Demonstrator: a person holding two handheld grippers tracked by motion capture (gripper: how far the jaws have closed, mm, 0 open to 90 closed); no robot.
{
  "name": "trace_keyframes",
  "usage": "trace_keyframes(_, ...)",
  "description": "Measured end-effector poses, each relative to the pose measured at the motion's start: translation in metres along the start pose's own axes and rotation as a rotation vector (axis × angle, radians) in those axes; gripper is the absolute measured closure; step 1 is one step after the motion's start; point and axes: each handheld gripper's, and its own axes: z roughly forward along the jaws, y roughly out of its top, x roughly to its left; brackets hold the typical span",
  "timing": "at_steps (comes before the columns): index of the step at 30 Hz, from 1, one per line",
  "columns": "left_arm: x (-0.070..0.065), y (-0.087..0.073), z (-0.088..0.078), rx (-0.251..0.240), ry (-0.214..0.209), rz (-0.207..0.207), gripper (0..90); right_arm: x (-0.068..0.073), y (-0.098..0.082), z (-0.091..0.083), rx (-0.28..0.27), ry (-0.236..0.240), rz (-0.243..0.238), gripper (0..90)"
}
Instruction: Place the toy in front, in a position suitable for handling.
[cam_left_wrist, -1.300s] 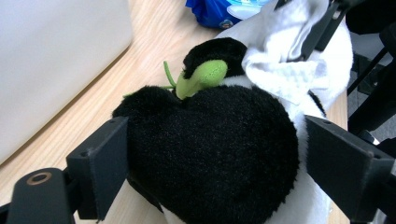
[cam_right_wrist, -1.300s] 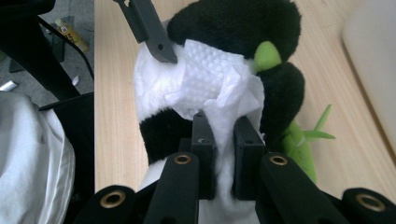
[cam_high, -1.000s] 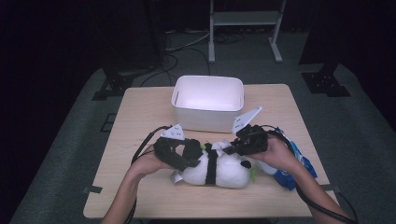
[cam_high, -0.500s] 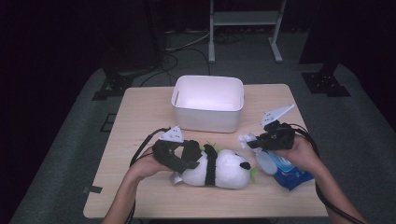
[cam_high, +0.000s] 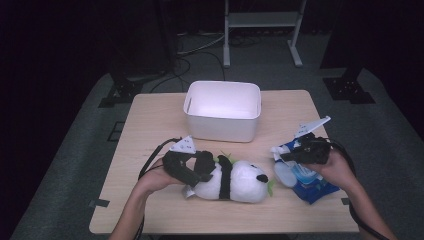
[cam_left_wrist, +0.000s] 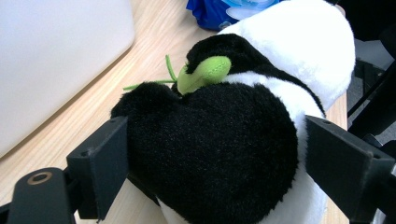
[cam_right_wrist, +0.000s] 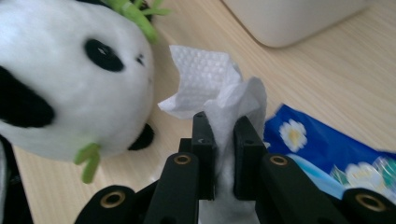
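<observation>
1. The plush panda (cam_high: 232, 179) lies on its side in the lower middle of the high view, on the wooden table (cam_high: 150, 125). Its body is white with a black band round the middle, black limbs and black eye patches, and small green leaf trims.
2. A white tissue (cam_right_wrist: 219, 88) stands crumpled at the centre of the right gripper view, its surface faintly embossed. Just right of it lies the blue tissue pack (cam_right_wrist: 322, 154), printed with white daisies.
3. In the high view the pack sits at the lower right, partly covered by the person's right hand (cam_high: 332, 167). The tissue there is small and hard to make out.
4. The panda's rear end is cut off at the bottom edge of the left gripper view, and its face is turned away from that camera.
5. The white bin (cam_high: 223, 110) stands behind the panda, in the upper middle of the high view; its contents cannot be seen.
6. The left gripper (cam_left_wrist: 212, 168) has its jaws spread wide around the panda's black limb, both pads pressing into the fur.
7. The right gripper (cam_right_wrist: 223, 144) is clenched almost fully, pinching the tissue between its jaws beside the panda's face.
</observation>
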Motion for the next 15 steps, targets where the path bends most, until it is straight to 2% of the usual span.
trace_keyframes(4, 0.0, 0.0, 0.0, 0.001, -0.001, 0.001, 12.2, -0.012, -0.013, -0.003, 0.008, -0.034, 0.049, 80.3)
trace_keyframes(5, 0.0, 0.0, 0.0, 0.001, -0.001, 0.001, 12.2, -0.012, -0.013, -0.003, 0.008, -0.034, 0.049, 80.3)
trace_keyframes(8, 0.0, 0.0, 0.0, 0.001, -0.002, 0.001, 12.2, -0.024, -0.027, -0.004, 0.019, -0.067, 0.088, 73.4)
trace_keyframes(15, 0.0, 0.0, 0.0, 0.002, -0.002, 0.001, 12.2, -0.033, -0.037, -0.009, 0.018, -0.09, 0.13, 62.5)
